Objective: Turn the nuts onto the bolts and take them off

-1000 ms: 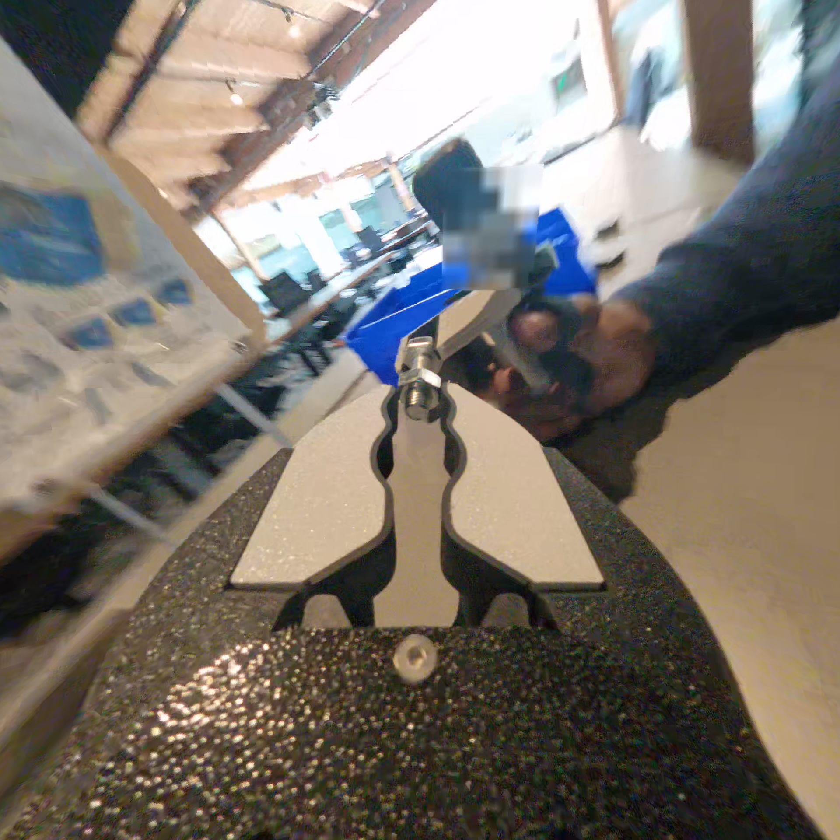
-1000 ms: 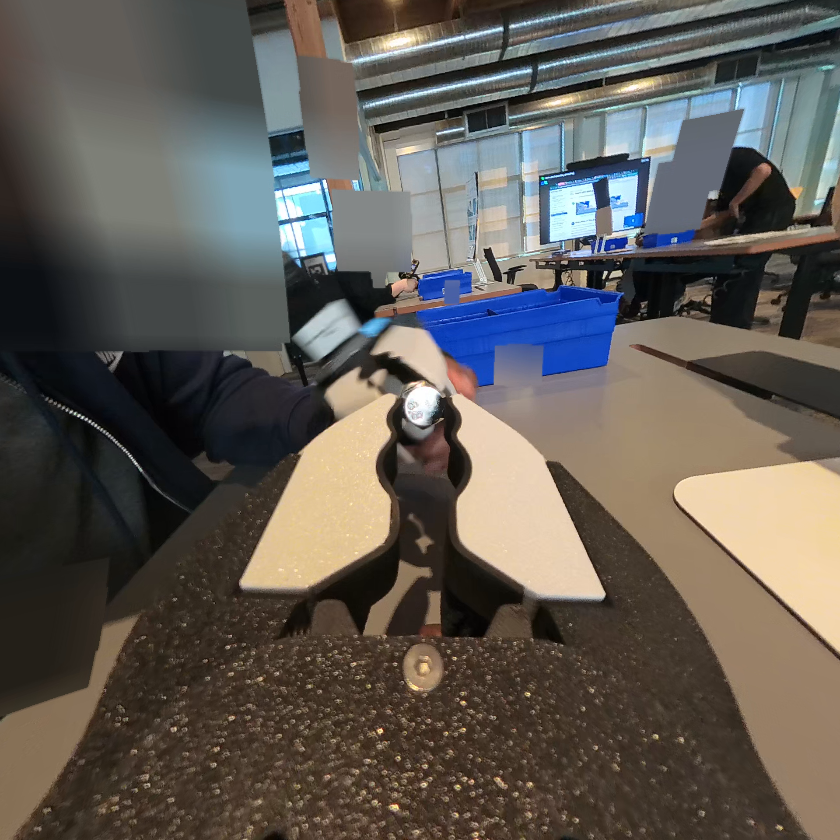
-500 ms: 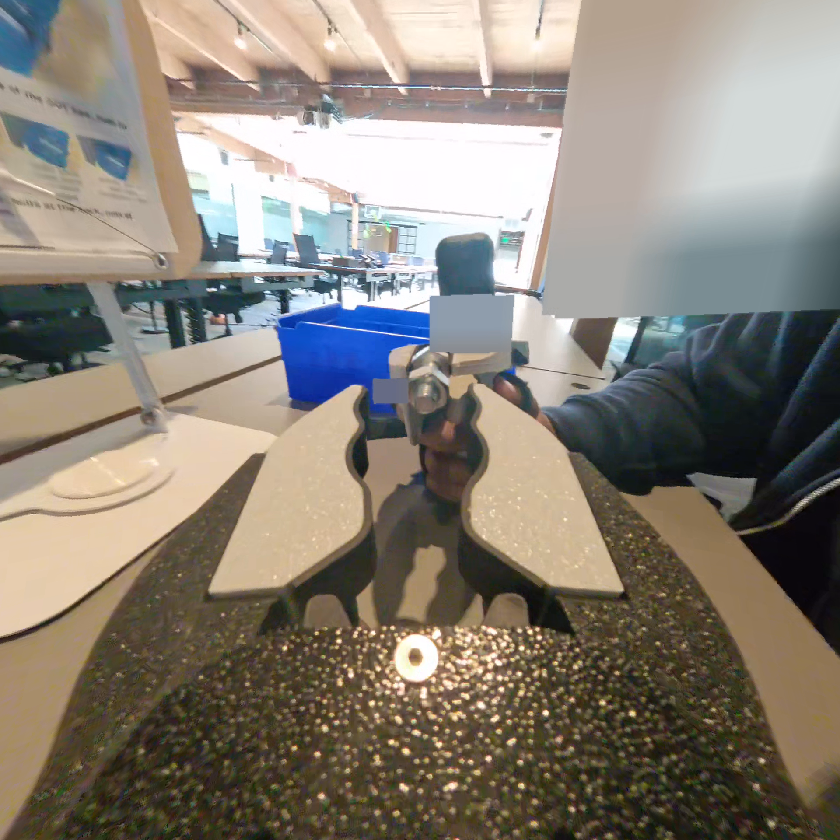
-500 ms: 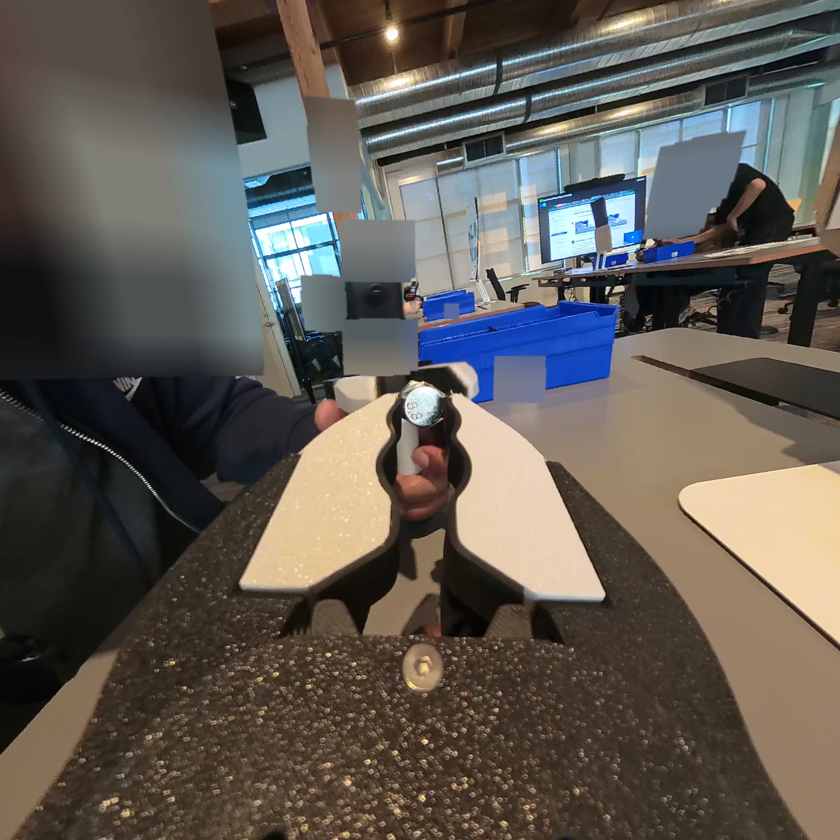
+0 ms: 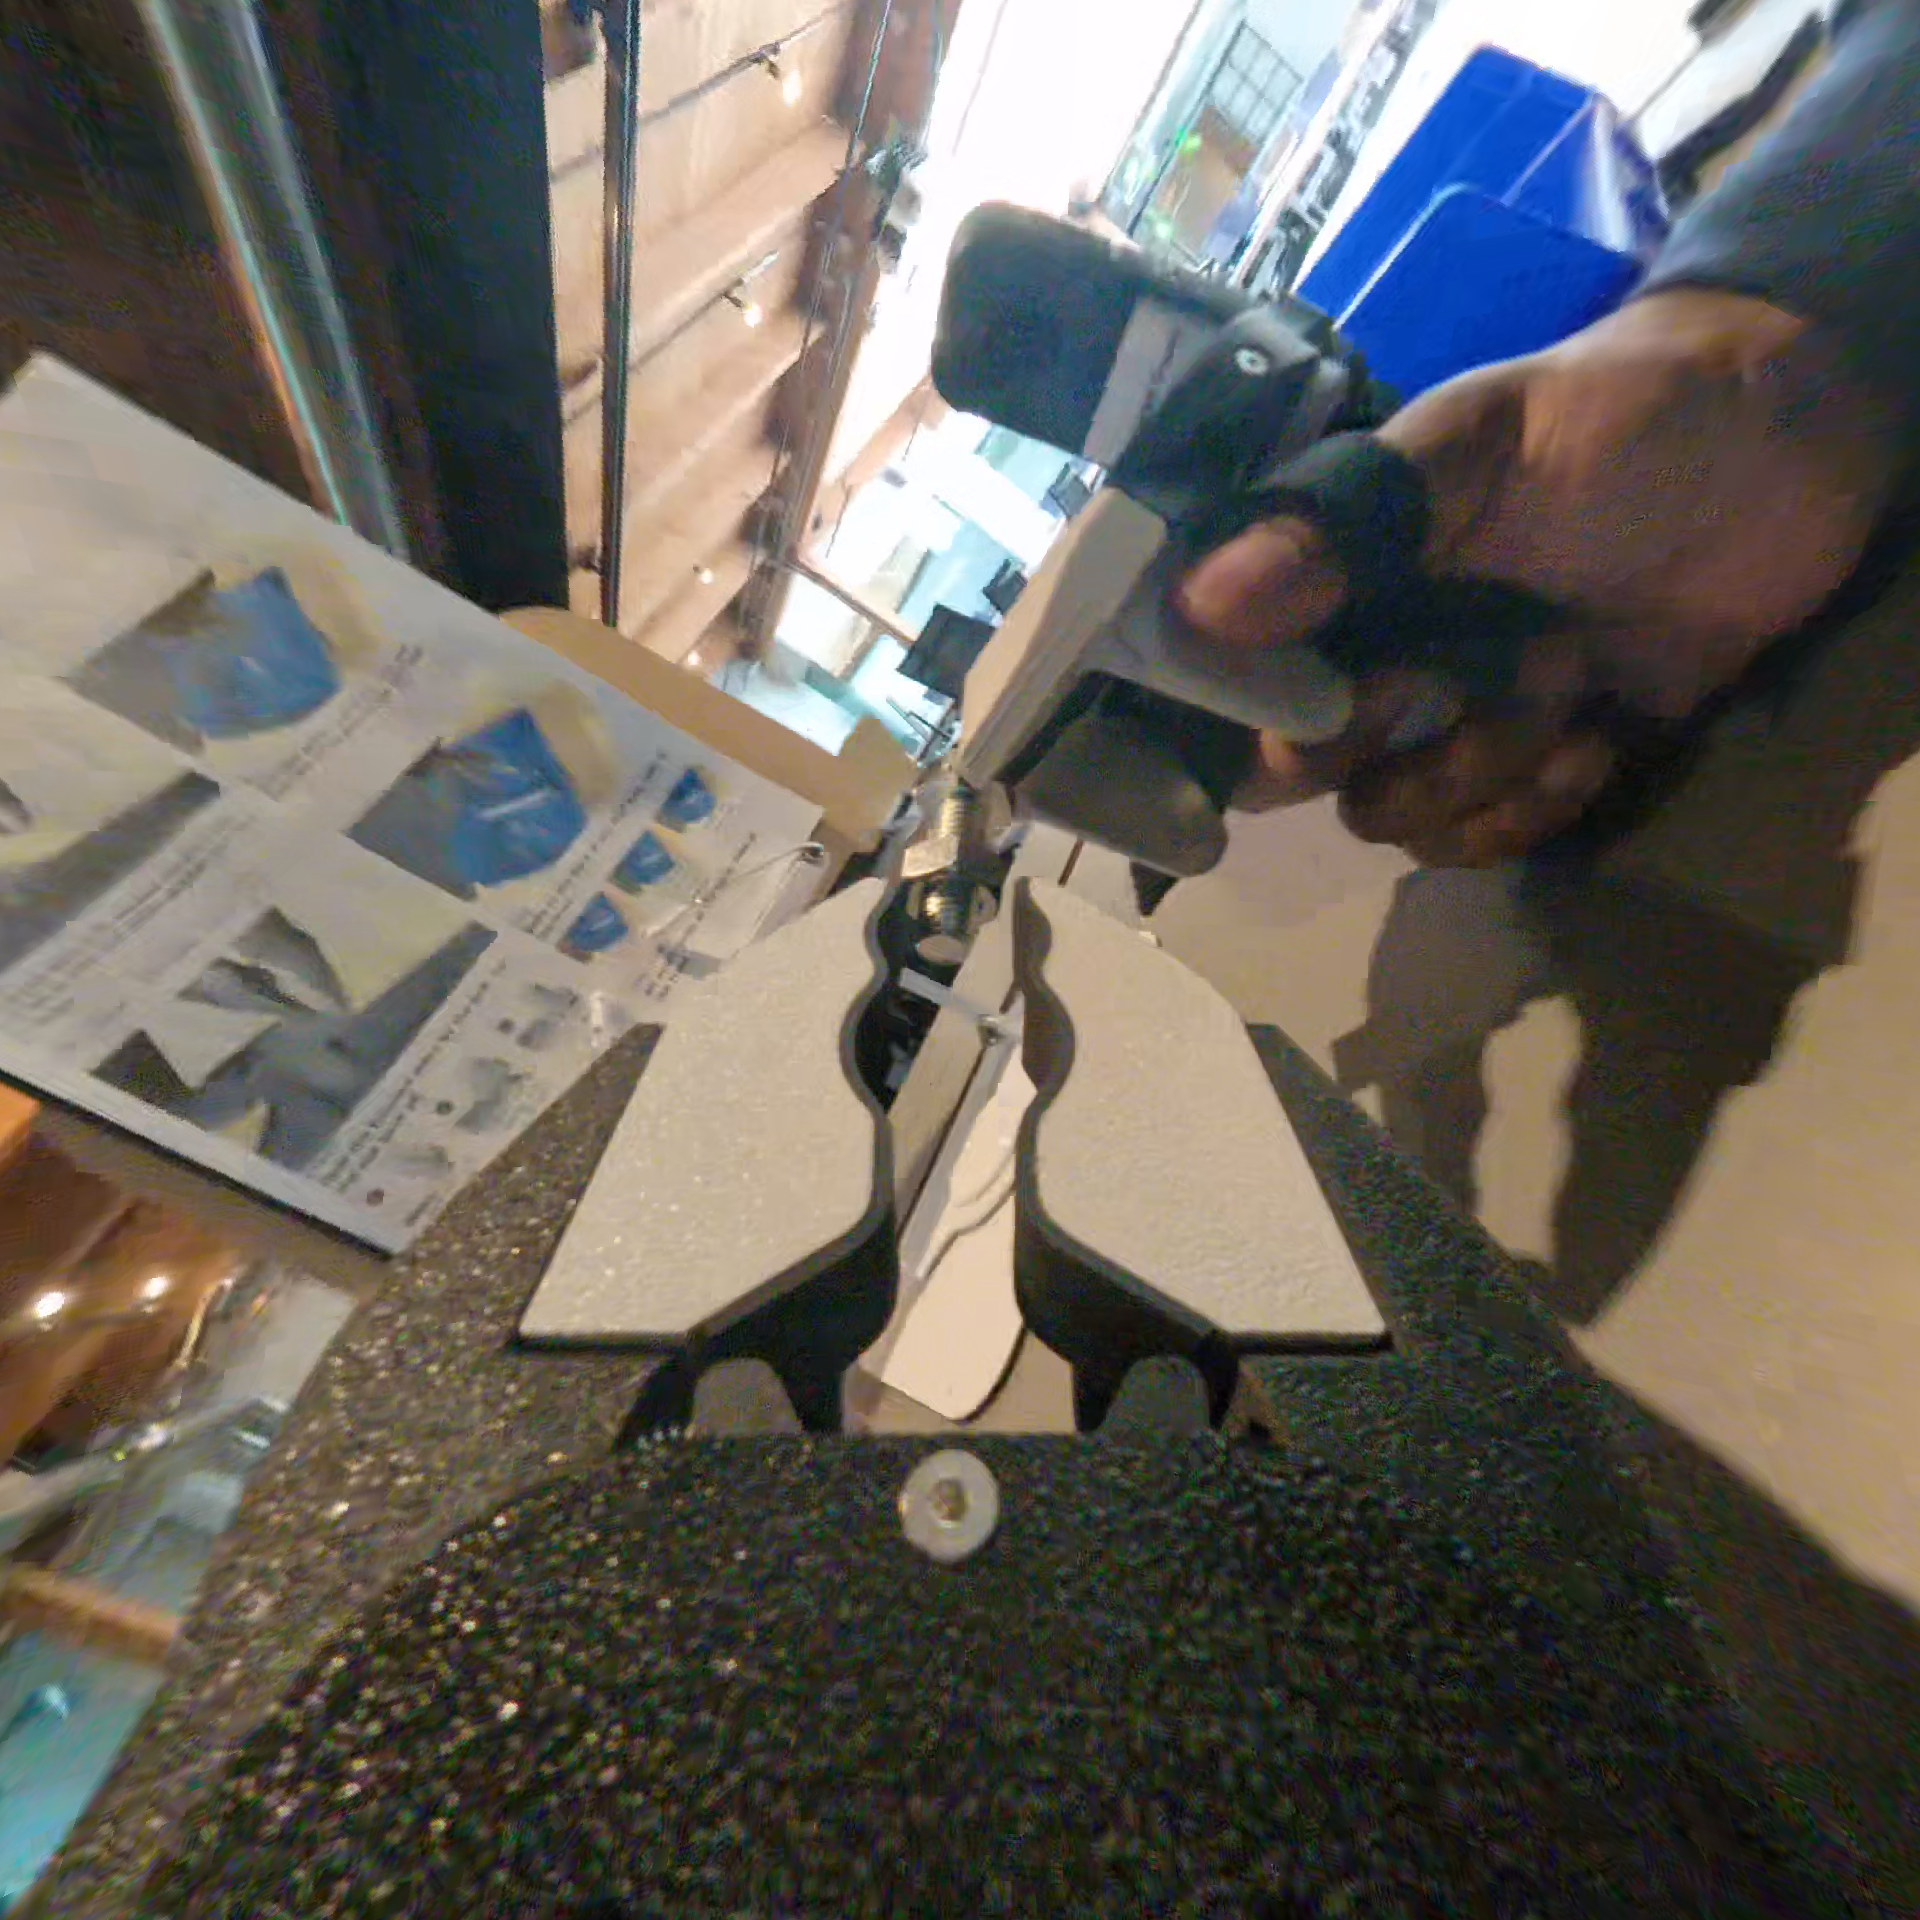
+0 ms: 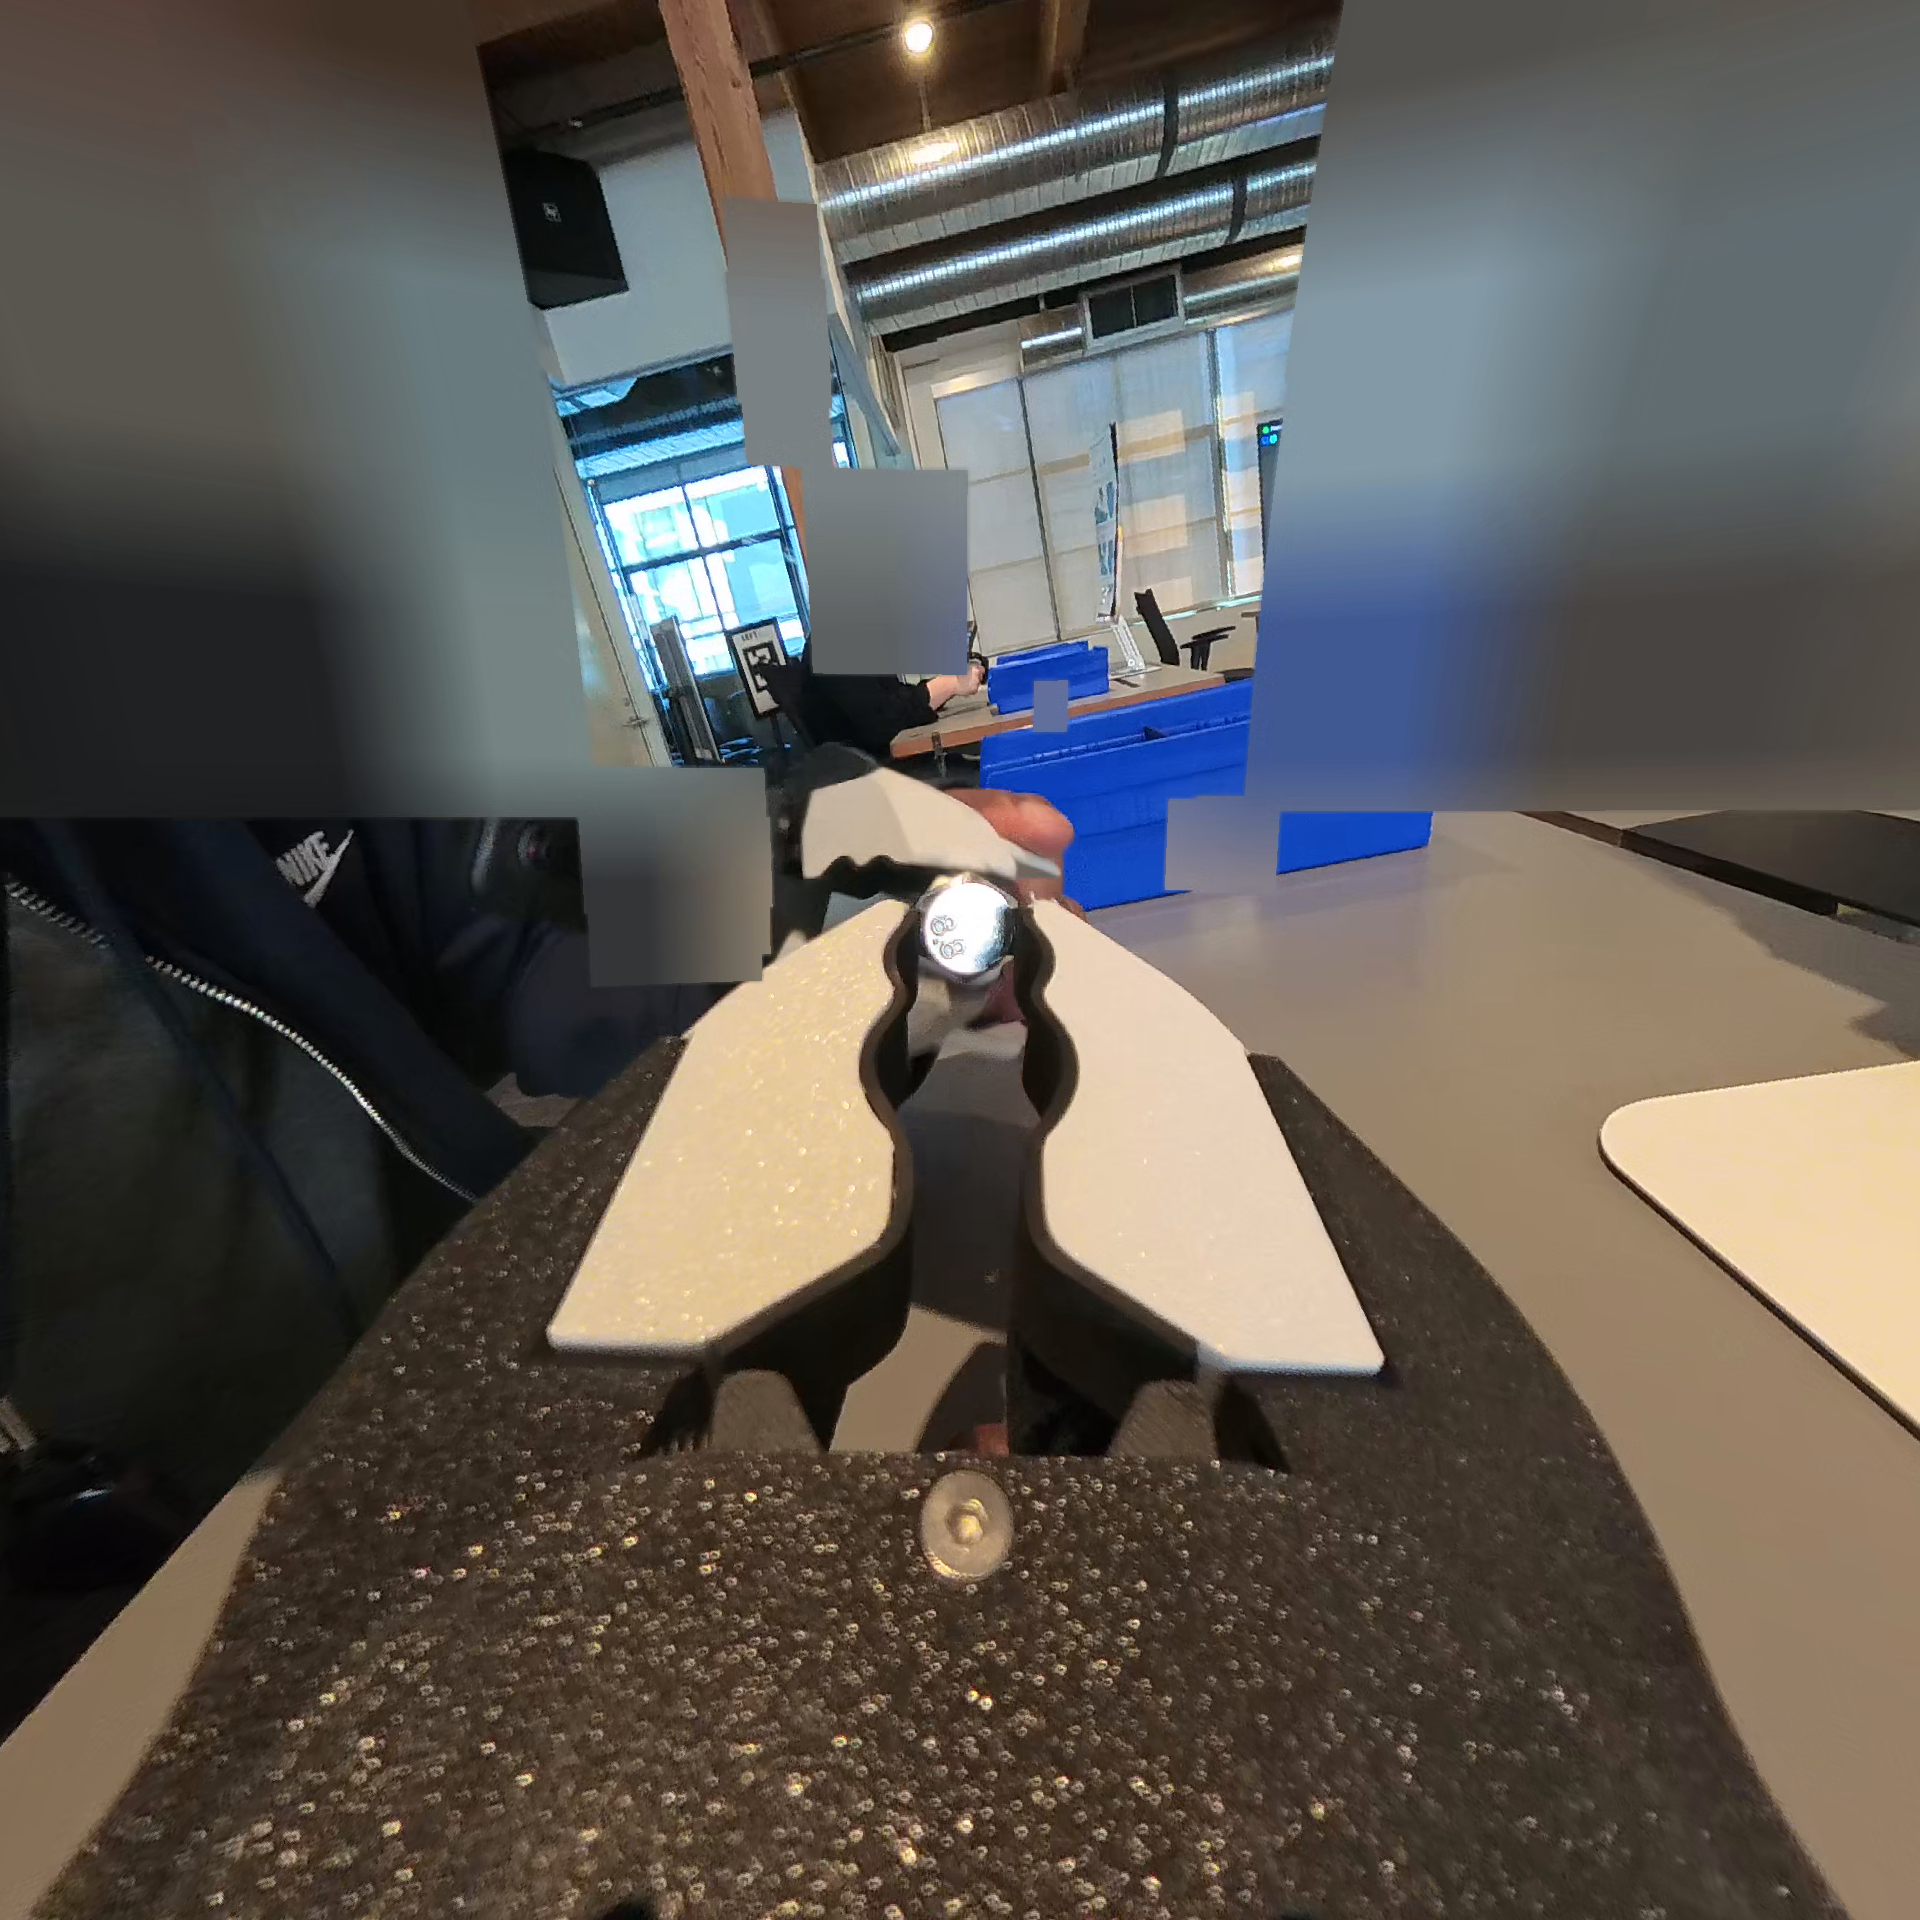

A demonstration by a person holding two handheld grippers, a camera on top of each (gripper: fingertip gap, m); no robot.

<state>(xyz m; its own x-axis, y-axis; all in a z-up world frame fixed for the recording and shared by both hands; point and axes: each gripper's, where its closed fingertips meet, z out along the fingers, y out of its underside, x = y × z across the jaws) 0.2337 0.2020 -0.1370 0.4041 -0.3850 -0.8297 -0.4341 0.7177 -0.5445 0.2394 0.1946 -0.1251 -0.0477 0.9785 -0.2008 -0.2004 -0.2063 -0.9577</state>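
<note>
Since half a second ago the left tongs have rolled sideways, still parted around the small steel nut; right tongs stay clenched on the shiny steel hex bolt above the grey surface.

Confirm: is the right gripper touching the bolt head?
Touching. Right wrist view: the bolt head sits pinched between the two fingertips of the right gripper, with no gap on either side.

Shiny metal bolt, matt grainy grey fingers on speckled black gripper bodies, glossy blue plastic bin, smooth matt table
</note>
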